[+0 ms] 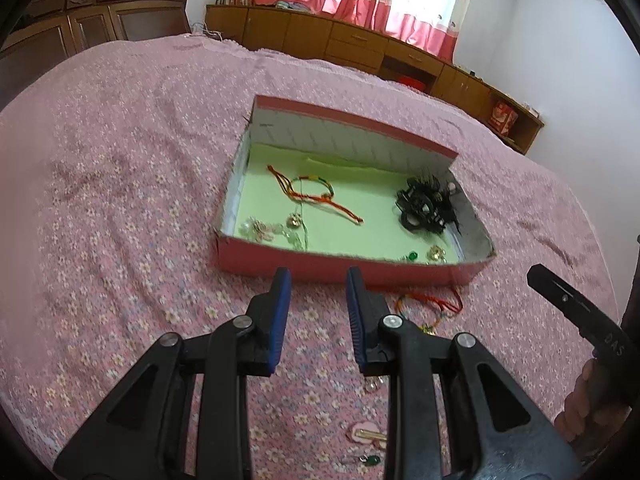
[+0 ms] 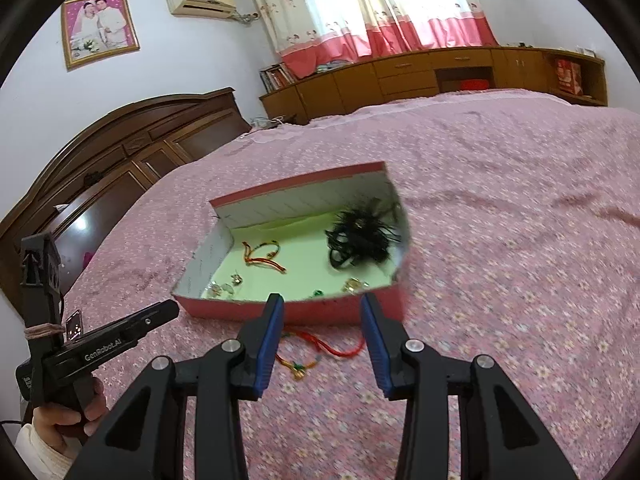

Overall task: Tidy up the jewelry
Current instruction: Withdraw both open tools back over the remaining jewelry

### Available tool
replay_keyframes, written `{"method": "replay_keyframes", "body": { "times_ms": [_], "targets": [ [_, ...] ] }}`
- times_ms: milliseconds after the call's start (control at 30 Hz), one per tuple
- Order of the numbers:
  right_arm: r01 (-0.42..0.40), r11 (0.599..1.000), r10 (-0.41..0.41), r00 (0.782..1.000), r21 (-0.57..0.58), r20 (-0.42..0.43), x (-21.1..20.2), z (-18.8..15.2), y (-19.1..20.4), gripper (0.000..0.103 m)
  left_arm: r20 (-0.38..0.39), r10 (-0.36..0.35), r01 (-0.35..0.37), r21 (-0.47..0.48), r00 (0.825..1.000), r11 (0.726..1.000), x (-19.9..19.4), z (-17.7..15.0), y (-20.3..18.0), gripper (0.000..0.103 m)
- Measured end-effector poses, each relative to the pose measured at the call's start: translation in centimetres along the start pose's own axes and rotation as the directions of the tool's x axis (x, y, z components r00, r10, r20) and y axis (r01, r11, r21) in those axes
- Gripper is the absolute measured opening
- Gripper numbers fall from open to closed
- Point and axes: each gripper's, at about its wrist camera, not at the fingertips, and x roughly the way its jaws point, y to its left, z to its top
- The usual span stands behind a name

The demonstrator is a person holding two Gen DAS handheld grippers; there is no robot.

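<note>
A red cardboard box with a pale green floor lies on the bed. It holds a red-and-green string bracelet, a black tangle of hair pieces, clear beads and small gold and green pieces. Another red string bracelet with a gold charm lies on the bedspread just in front of the box. My left gripper hovers open and empty before the front wall, left of that bracelet. My right gripper is open and empty above the same bracelet, facing the box.
A pink flowered bedspread covers the bed. A pink clip, a green piece and a clear bead lie near my left gripper. A hand holds the left tool. A dark headboard and wooden cabinets stand beyond.
</note>
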Motion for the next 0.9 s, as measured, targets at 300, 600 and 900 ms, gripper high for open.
{"method": "replay_keyframes", "body": {
  "times_ms": [300, 600, 900],
  "targets": [
    [0.041, 0.999, -0.040, 0.999, 0.016, -0.027, -1.0, -1.5, -1.9, 0.043, -0.064, -0.023, 0.025, 0.021, 0.998, 0.999, 0.7, -1.8, -1.2, 0.020],
    [0.052, 0.998, -0.050, 0.996, 0.036, -0.069, -0.9, -3.1, -3.1, 0.043, -0.134, -0.035, 0.041, 0.043, 0.990, 0.998, 2.0, -3.1, -2.3, 0.020],
    [0.059, 0.996, -0.053, 0.994, 0.061, -0.097, -0.6, -3.8, -4.0, 0.043, -0.200, -0.040, 0.055, 0.071, 0.979, 0.996, 3.2, -4.4, -3.3, 0.020]
  ]
}}
